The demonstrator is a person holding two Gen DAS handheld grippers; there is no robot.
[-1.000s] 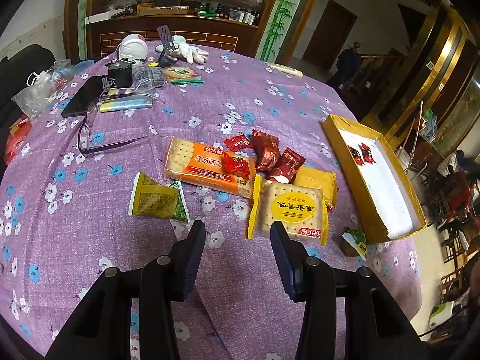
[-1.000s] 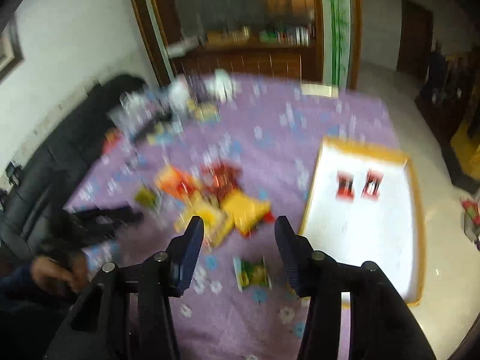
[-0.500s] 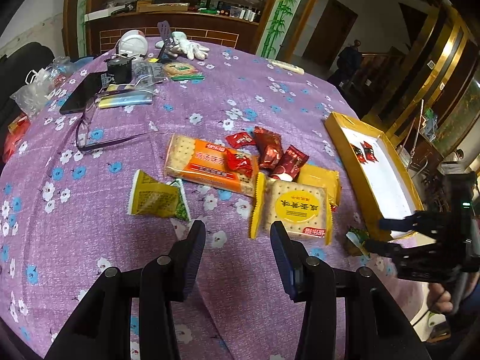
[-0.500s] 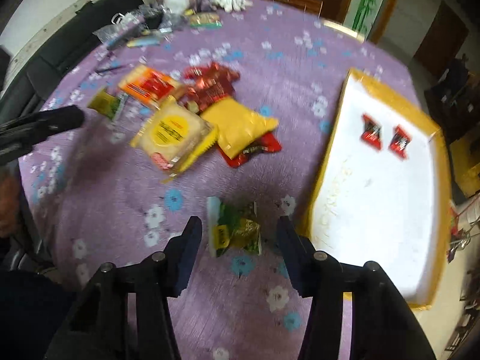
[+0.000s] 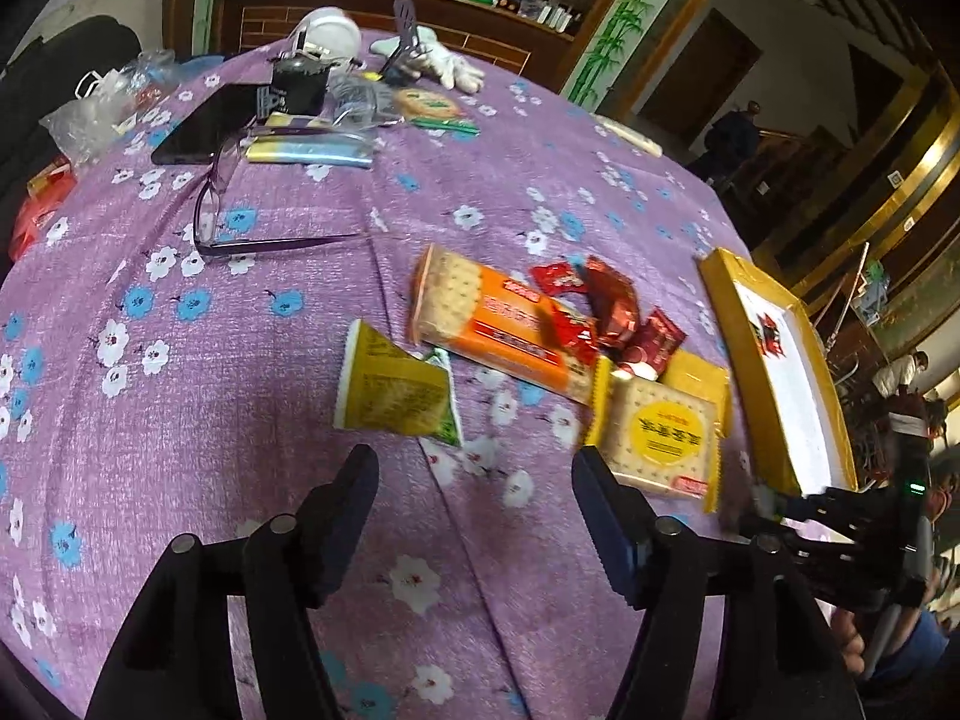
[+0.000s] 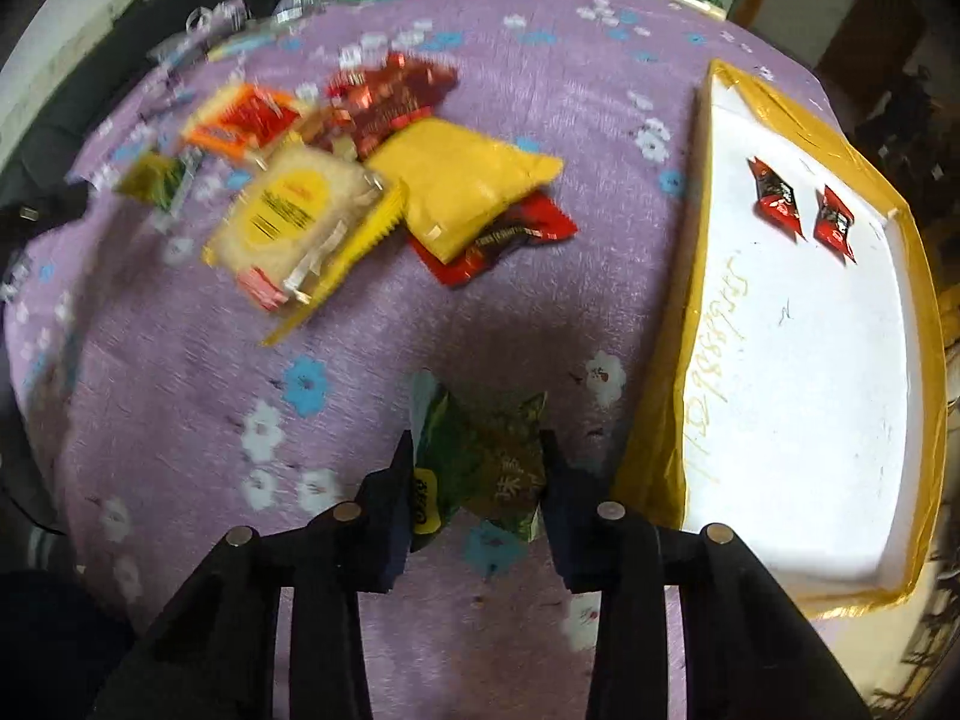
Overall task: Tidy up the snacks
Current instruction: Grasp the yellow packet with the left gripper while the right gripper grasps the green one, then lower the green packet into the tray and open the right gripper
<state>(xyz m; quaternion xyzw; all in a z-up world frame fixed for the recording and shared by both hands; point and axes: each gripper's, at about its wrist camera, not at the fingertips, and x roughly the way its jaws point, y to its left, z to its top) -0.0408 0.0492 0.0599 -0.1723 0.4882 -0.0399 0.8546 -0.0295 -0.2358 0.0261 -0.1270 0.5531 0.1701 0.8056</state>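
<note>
Crinkled green foil packet (image 6: 480,456) lies on the purple flowered cloth (image 6: 492,324) beside the gold-rimmed tray (image 6: 672,420); my right gripper (image 6: 477,480) is closing on it, pads touching. My left gripper (image 5: 474,510) is opening, empty.

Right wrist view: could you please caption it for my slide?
Right gripper closing around a green snack packet beside the gold-rimmed tray.
</note>
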